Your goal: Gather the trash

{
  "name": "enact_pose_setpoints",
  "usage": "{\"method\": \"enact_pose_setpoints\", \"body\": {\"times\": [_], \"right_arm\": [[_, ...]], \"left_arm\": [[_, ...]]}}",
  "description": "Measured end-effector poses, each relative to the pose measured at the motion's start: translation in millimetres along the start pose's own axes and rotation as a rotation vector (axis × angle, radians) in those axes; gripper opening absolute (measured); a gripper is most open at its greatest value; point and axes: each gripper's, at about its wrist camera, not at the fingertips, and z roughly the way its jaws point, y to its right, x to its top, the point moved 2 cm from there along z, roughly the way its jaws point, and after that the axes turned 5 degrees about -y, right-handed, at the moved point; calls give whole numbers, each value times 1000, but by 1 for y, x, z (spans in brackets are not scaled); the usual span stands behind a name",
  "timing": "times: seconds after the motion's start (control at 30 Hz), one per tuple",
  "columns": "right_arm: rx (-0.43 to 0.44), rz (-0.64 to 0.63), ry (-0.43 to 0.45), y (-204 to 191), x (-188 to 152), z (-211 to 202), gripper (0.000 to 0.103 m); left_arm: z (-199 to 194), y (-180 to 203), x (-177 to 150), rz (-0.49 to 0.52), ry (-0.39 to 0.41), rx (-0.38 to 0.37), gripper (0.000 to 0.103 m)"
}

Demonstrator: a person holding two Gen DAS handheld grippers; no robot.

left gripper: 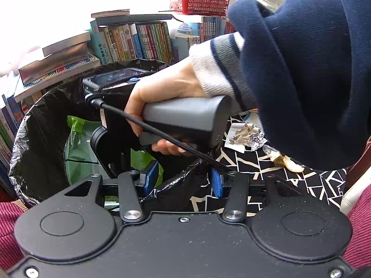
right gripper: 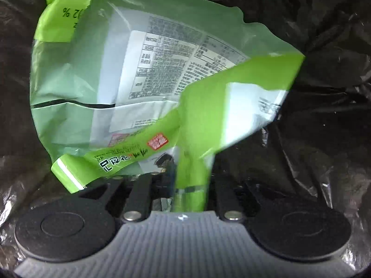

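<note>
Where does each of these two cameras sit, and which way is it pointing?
Left wrist: sits on the left gripper, looks across the bin's bag rim to bookshelves; shows the person's right hand and sleeve.
Right wrist: sits on the right gripper, looks down into the black bin bag; no body visible.
Shared: the green wrapper inside the bag.

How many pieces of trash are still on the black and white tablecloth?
3 that I can see: torn paper scraps, a crumpled foil ball just right of them, and a banana peel nearer the sleeve. That sleeve may hide more.
</note>
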Motion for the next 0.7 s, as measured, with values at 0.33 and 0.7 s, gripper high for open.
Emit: {"method": "enact_pose_setpoints", "body": {"times": [0.33,0.7], "right_arm": [[26,-73,131,-2,-47,-71,73],[-10,-98,299,7,-108,-166,84]], "left_arm": [[-2,1,0,-6,4,3,44],[-2,1,-1,-8,7,8,45]]}}
